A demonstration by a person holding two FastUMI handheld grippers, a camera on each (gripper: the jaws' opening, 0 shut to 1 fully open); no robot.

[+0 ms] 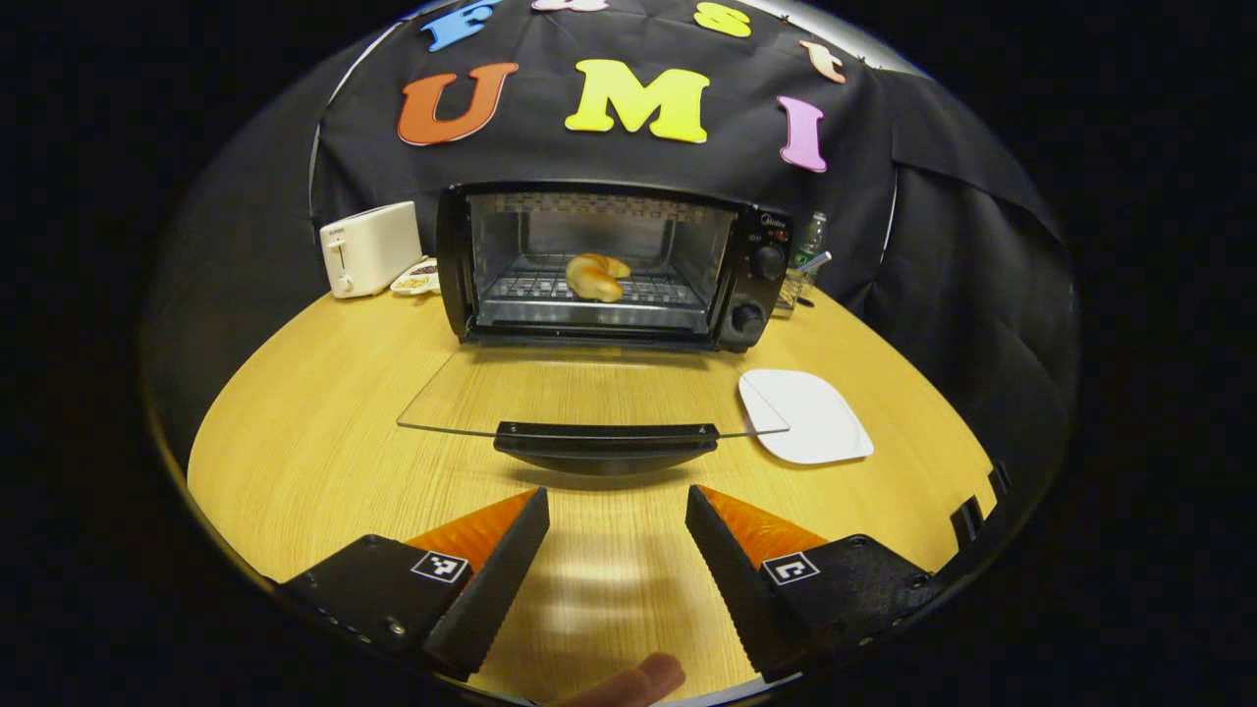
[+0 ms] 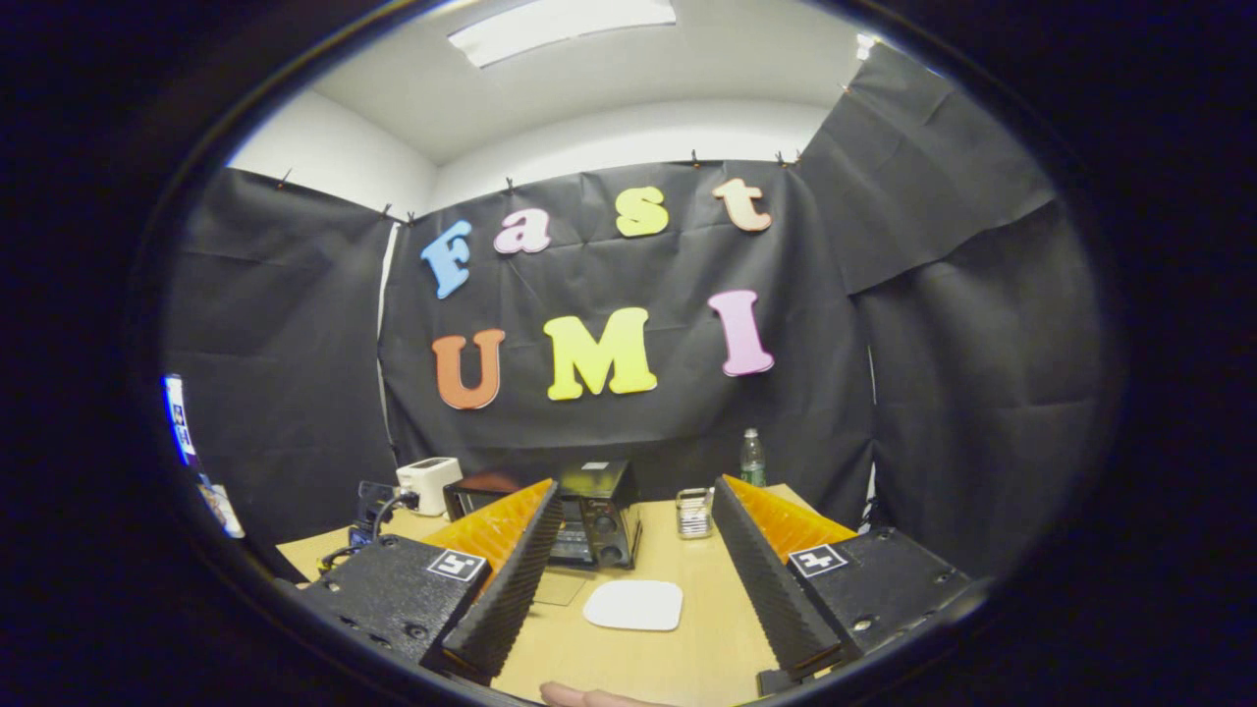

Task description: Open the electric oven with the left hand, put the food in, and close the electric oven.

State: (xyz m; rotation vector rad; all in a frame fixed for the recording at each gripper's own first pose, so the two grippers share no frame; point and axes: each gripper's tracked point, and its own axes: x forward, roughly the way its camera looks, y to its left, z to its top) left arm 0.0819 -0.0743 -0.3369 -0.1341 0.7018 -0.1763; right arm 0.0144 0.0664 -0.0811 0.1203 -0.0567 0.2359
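The black electric oven with its glass front [image 1: 599, 260] stands at the back of my tabletop, and the golden, curled piece of bread [image 1: 595, 276] already lies on the wire rack inside, so I judge the loading done and the closing still ahead. The clear glass door [image 1: 589, 393] lies flat and fully dropped toward me, its black bar handle [image 1: 605, 442] just beyond my left tongs [image 1: 617, 516], which are spread apart and grasp nothing. To close it well I would slide the left tongs under or around that handle from the front, catch it near the middle so the door lifts evenly, and swing it up along the hinge arc rather than shoving it straight back, which could push the oven along the wood. My right tongs [image 2: 636, 535] are held high and back, released and empty, well apart from the oven. A white, rounded square plate [image 1: 805, 415] sits bare just right of the door. Left of the oven stands a white toaster [image 1: 370, 247] with a small patterned dish [image 1: 416, 280] beside it; a clear bottle [image 1: 809, 241] and a small wire holder [image 1: 791, 287] are at the right rear. The light wood-grain tabletop [image 1: 314, 432] is round-edged, black cloth hangs behind, and the right gripper view shows a white ceiling with a light panel [image 2: 560, 27].
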